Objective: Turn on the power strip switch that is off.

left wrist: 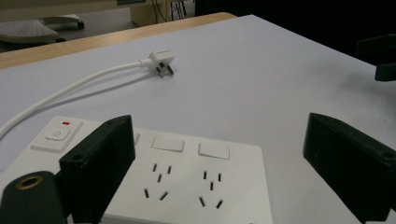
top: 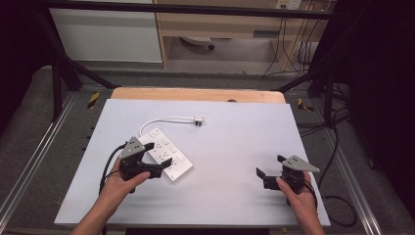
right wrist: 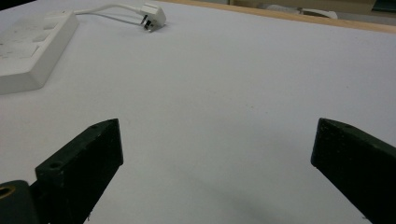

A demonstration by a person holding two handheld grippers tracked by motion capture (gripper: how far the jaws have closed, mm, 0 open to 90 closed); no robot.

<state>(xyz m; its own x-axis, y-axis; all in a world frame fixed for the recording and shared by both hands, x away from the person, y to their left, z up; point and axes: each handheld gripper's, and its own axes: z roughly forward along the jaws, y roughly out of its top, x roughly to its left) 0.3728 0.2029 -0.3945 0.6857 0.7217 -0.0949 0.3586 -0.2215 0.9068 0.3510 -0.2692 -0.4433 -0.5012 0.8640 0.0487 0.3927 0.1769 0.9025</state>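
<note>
Left tool (top: 155, 157): released, jaws spread wide; positioned over the near end of the power strip, one jaw above its near-left part, the other past its edge over bare table. Contact with the strip cannot be told.
Right tool (top: 270, 166): released, jaws spread wide; sits low over bare table at the right, well apart from the strip.
Power strip (top: 165, 152): white, lying flat on the table, left of centre, set diagonally. In the left gripper view (left wrist: 187, 179), socket holes, two blank rocker covers and a power switch (left wrist: 58, 134) with a red mark face up.
Cord (top: 159, 120): white, curves from the strip's far end towards the table centre.
Plug (top: 197, 120): white, lies on the table beyond the strip, unplugged.
Table (top: 230, 142): pale sheet over a wooden top.
</note>
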